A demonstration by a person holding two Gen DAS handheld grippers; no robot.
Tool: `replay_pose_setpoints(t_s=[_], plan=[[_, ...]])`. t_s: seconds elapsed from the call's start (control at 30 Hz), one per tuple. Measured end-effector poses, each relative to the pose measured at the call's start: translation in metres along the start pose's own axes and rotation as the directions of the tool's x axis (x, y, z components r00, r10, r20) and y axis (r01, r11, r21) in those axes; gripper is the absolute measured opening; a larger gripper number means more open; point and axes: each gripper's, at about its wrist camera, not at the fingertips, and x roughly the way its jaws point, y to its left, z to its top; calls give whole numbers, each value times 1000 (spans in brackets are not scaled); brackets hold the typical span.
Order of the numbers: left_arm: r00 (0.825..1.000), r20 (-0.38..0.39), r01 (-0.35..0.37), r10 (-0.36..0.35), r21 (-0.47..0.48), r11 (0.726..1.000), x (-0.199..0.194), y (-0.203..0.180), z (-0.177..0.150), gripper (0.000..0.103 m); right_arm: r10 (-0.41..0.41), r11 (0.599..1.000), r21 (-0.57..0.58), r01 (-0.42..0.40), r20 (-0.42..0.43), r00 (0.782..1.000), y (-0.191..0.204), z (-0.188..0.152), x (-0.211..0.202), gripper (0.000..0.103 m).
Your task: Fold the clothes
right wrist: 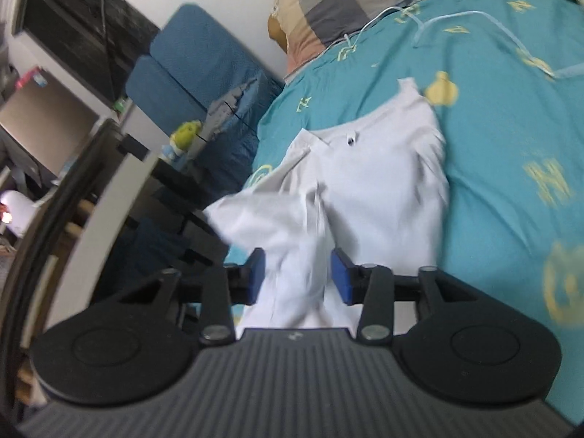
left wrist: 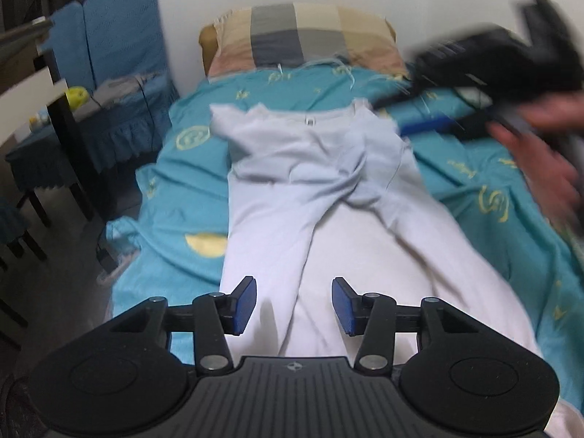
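Observation:
A pair of white trousers (left wrist: 292, 189) lies lengthwise on the bed, its buttoned waistband toward the pillow and its hip area rumpled. My left gripper (left wrist: 294, 306) hovers open over the legs near the foot end, nothing between its blue pads. In the right wrist view a bunched fold of the trousers (right wrist: 365, 182) rises between the pads of my right gripper (right wrist: 297, 277), whose jaws stand wide apart. In the left wrist view the right gripper (left wrist: 405, 115) is blurred at the waistband's right corner, held by a hand (left wrist: 540, 153).
A teal sheet (left wrist: 175, 255) with yellow prints covers the bed. A checked pillow (left wrist: 303, 36) lies at the head against the white wall. Blue-covered chairs (left wrist: 120, 58) and a dark table stand left of the bed. A white cord (right wrist: 474, 18) lies near the pillow.

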Motion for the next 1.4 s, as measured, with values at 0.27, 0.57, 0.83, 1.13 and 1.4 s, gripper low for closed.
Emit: replay_pose_setpoints(t_s=[0.27, 0.57, 0.83, 1.13, 1.4], plan=[[1000, 15, 20, -19, -60, 998, 22, 23, 10, 49, -38, 990, -137, 31, -49, 998, 4, 58, 124, 61], [1000, 10, 11, -10, -68, 998, 24, 25, 11, 49, -84, 943, -327, 60, -60, 995, 23, 38, 152, 6], [999, 38, 5, -4, -38, 999, 13, 16, 11, 50, -127, 950, -250, 185, 233, 964, 16, 58, 85, 5], [999, 22, 32, -31, -61, 998, 16, 18, 12, 50, -249, 957, -111, 267, 155, 956, -41, 44, 98, 7], [998, 31, 55, -53, -69, 996, 10, 14, 13, 51, -205, 947, -200, 251, 224, 953, 8, 26, 19, 7]])
